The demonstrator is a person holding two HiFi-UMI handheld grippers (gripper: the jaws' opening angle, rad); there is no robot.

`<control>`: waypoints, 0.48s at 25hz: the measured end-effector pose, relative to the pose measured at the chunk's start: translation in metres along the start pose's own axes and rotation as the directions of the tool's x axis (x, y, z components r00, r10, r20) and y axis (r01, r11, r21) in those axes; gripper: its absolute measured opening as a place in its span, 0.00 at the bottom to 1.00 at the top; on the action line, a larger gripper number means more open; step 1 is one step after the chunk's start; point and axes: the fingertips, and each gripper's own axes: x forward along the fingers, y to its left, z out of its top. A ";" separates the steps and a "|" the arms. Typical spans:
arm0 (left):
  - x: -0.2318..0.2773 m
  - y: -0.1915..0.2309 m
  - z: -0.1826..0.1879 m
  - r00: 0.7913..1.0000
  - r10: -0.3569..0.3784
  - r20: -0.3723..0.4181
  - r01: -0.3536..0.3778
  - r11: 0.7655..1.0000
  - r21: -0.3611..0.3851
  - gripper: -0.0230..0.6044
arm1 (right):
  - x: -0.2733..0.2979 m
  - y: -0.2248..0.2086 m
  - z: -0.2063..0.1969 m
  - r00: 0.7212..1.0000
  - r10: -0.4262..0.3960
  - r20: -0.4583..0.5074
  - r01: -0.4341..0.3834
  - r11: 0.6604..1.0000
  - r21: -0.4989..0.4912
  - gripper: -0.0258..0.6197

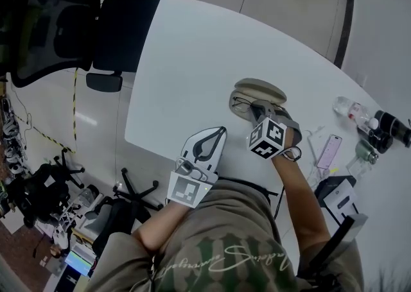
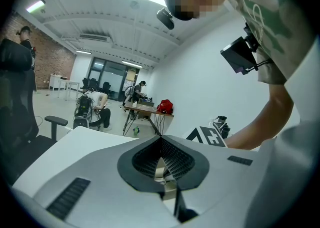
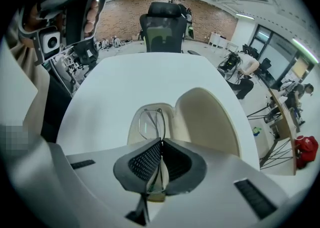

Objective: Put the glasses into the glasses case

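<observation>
The beige glasses case point(image 1: 260, 89) lies open on the white table point(image 1: 192, 60), its lid point(image 3: 207, 122) standing to the right of its tray point(image 3: 131, 131). Thin wire-framed glasses point(image 3: 150, 121) hang on edge over the tray, one lens above it and the other between my right gripper's pads. My right gripper point(image 3: 161, 143) is shut on the glasses; in the head view it point(image 1: 258, 110) sits right at the case's near side, with the glasses point(image 1: 242, 102) showing. My left gripper point(image 1: 220, 132) hovers near the table's front edge, left of the case, shut point(image 2: 161, 140) and holding nothing.
A black office chair point(image 1: 122, 27) stands at the table's far left corner. To the right of the case lie a pink phone point(image 1: 329, 151), a clear bottle point(image 1: 351, 110), dark containers point(image 1: 390, 127) and a black-and-white device point(image 1: 338, 193).
</observation>
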 end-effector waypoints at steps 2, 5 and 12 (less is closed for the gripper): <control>-0.002 0.000 0.000 1.000 0.005 0.004 -0.005 1.000 -0.007 0.04 | 0.002 -0.005 -0.004 0.999 -0.027 -0.017 0.027 1.000 -0.001 0.08; -0.004 0.002 0.000 1.000 0.013 0.010 -0.013 1.000 -0.015 0.04 | 0.003 -0.007 -0.007 0.998 -0.051 -0.029 0.051 0.999 -0.012 0.08; -0.008 -0.002 0.001 1.000 0.007 0.017 -0.007 1.000 -0.007 0.04 | -0.007 -0.005 -0.002 0.999 -0.042 0.001 0.042 0.999 -0.017 0.08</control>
